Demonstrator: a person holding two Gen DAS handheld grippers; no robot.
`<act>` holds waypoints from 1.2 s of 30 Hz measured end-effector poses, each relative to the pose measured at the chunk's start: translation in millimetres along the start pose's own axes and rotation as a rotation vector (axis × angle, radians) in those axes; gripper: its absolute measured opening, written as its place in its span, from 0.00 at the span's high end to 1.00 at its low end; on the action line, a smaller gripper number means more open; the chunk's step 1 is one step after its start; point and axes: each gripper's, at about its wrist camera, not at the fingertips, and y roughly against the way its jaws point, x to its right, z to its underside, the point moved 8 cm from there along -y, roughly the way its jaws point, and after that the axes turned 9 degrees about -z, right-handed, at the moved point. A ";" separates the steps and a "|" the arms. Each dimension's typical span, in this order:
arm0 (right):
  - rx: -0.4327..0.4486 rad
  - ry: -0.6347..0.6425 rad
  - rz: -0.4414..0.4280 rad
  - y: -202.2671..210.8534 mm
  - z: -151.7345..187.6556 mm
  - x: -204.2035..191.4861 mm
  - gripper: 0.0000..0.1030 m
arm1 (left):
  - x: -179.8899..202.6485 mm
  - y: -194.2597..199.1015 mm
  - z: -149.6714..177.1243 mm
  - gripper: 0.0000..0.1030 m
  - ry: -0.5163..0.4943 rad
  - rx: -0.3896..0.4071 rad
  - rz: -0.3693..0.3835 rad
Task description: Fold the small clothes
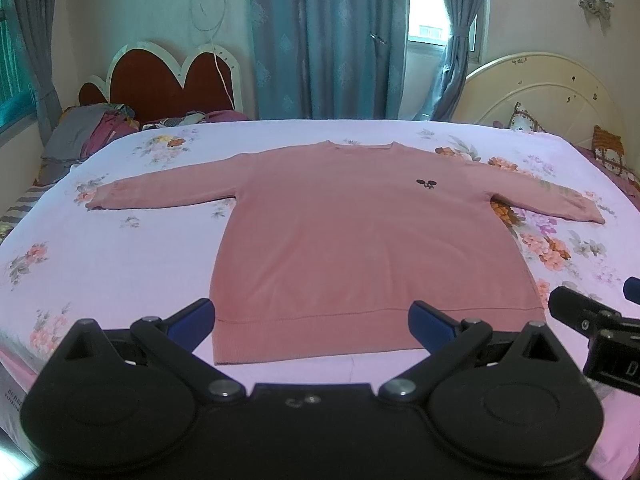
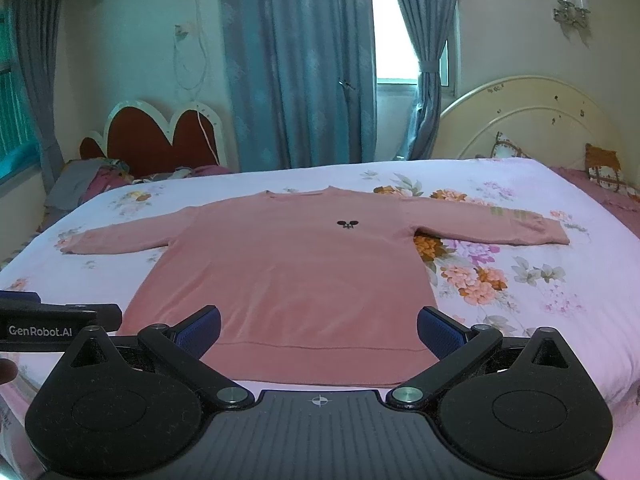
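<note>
Sweater (image 1: 360,240) dead centre of the frame, pink, spread flat and face-up on the floral bed (image 1: 120,248), both sleeves stretched out to the sides, a small dark emblem (image 1: 426,183) on the chest. Left tool (image 1: 312,320) hovers at the lower edge, blue pads wide apart, framing the hem, gripping nothing. Right tool (image 2: 318,330) sits at the bottom of its own view, also spread open over the hem band. Curtains (image 2: 296,60) hang along the top, and a cream headboard (image 2: 532,116) fills the upper right.
</note>
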 end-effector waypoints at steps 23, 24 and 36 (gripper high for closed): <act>-0.013 -0.030 0.031 -35.0 -10.2 14.9 0.00 | -2.9 -40.5 -15.7 0.00 0.007 -0.027 -0.001; -0.013 -0.031 0.036 -37.8 -11.4 16.5 0.00 | -2.0 -43.8 -17.4 0.00 0.005 -0.028 -0.001; -0.024 -0.095 0.113 -88.6 -24.8 49.7 0.00 | 11.6 -107.1 -46.3 0.00 -0.041 -0.048 0.022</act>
